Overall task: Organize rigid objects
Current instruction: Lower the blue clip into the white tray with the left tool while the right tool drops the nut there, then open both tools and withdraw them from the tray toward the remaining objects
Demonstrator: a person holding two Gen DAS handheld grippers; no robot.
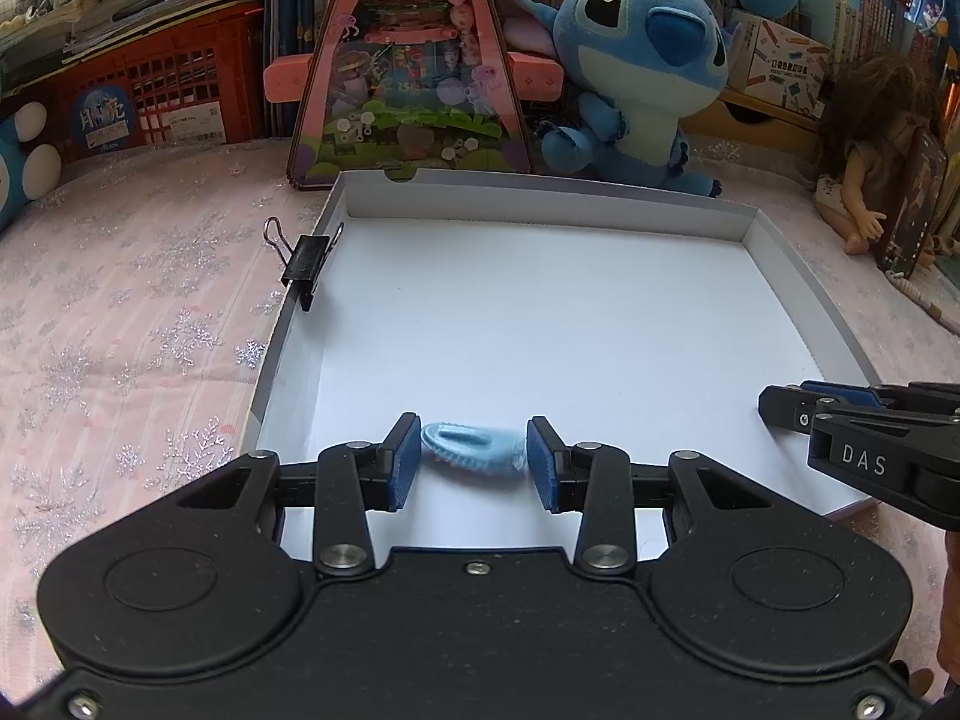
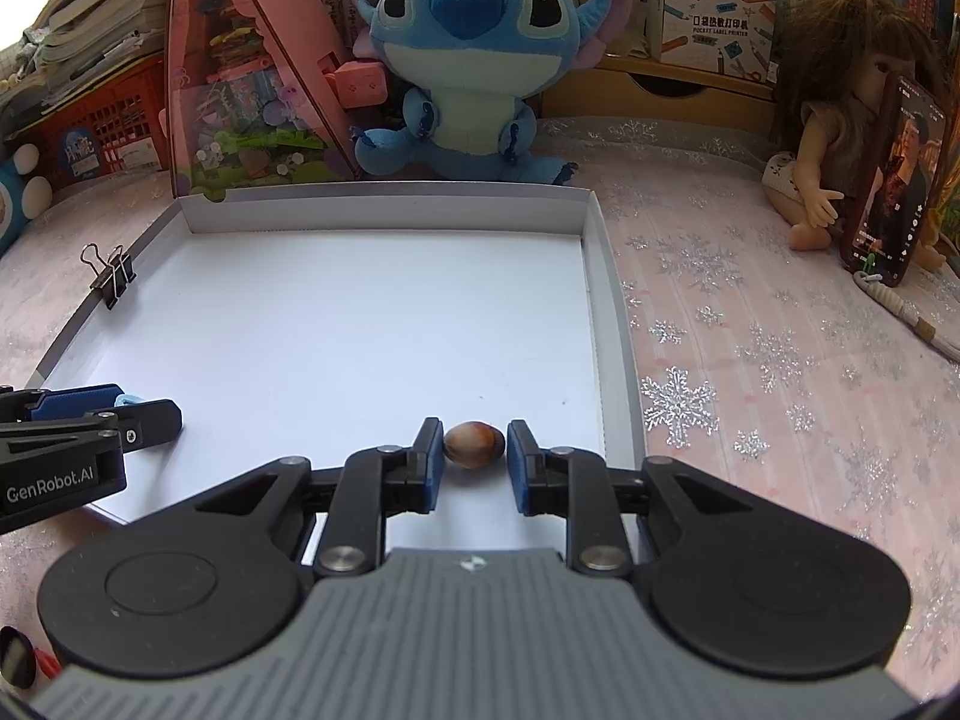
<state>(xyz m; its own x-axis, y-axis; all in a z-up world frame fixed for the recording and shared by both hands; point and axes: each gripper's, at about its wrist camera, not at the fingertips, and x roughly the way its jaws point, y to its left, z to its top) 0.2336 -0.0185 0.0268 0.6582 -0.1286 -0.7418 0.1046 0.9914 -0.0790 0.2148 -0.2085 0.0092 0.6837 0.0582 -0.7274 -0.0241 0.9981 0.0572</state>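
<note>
A: What is the biggest thing here?

B: One white tray (image 2: 612, 324), filling the middle of the frame. Behind it, at the top, sits one blue plush toy (image 2: 474, 60).

A: How many grippers?

B: Two. The left gripper (image 1: 474, 459) is low in the middle, pinching one light blue clip (image 1: 471, 455) over the tray's near edge. The right gripper (image 2: 475, 450) has one brown stone (image 2: 474, 445) between its fingers. The left pad touches it; the right pad looks a tiny bit apart, so I cannot tell if it grips.

A: Anything smaller?

B: One black binder clip (image 1: 306, 264) bites the tray's left wall.
</note>
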